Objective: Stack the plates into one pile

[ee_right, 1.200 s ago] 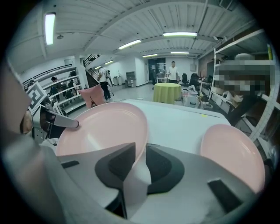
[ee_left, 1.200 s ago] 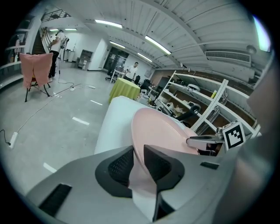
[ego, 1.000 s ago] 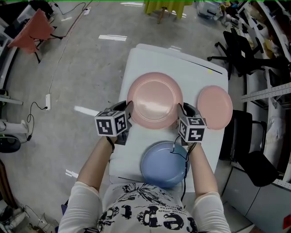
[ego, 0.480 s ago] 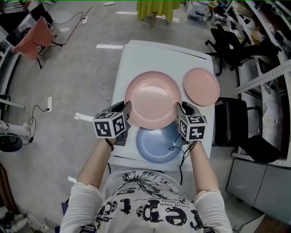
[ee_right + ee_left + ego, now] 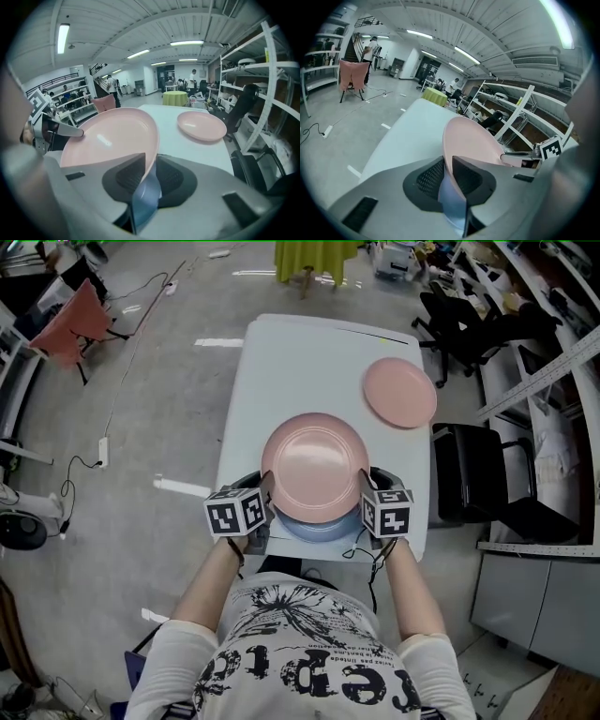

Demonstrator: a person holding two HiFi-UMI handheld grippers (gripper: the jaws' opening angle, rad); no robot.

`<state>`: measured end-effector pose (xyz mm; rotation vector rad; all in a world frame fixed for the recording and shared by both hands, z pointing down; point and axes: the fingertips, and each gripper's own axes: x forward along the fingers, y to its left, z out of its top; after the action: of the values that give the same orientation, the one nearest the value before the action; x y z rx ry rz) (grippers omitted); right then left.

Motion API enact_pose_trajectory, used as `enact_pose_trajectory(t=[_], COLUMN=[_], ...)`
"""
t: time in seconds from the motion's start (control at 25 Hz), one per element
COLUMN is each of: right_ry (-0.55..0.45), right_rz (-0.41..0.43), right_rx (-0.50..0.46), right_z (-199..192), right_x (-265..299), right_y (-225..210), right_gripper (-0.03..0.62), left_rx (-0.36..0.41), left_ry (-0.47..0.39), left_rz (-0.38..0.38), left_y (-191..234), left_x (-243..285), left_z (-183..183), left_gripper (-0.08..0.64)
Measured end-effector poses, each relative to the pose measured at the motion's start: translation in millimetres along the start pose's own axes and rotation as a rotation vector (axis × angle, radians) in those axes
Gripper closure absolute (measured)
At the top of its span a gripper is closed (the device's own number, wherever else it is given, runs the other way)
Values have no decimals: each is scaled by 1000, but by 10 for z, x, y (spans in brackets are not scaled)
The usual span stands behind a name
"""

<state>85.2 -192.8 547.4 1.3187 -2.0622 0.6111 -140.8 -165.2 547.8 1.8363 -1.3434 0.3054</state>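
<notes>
Left gripper (image 5: 266, 490), right gripper (image 5: 367, 486), jaws barely apart, pinching opposite rims of large pink plate (image 5: 314, 465), over blue plate (image 5: 315, 527)

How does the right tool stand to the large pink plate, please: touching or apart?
Touching. In the right gripper view the right tool is closed on the rim of the large pink plate, with no gap on either side.

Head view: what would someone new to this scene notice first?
The large pink plate stands out first, clamped at its left and right rims by the left gripper and the right gripper. It is held over a blue plate at the near edge of the white table. A smaller pink plate lies alone near the table's far right corner.
</notes>
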Motion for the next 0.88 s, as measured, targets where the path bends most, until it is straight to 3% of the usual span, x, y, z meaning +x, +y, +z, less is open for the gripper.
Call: enact_pose_trajectory(t=[0.2, 0.4, 0.76, 0.88], right_ry=[53, 76, 141, 146], right_rz=[-8, -36, -52, -52], right_rx=[27, 82, 81, 89], right_z=[-510, -852, -1067, -1097], right_x=[-132, -162, -26, -8], right_y=[15, -18, -106, -106], right_gripper=[514, 522, 518, 517], left_rx=[-37, 3, 27, 76], left_ry=[60, 125, 173, 172], left_rz=[30, 50, 131, 172], left_y=[-7, -7, 15, -1], left_x=[-31, 48, 175, 166], left_z=[-513, -818, -945, -954], left_gripper=[511, 512, 508, 498])
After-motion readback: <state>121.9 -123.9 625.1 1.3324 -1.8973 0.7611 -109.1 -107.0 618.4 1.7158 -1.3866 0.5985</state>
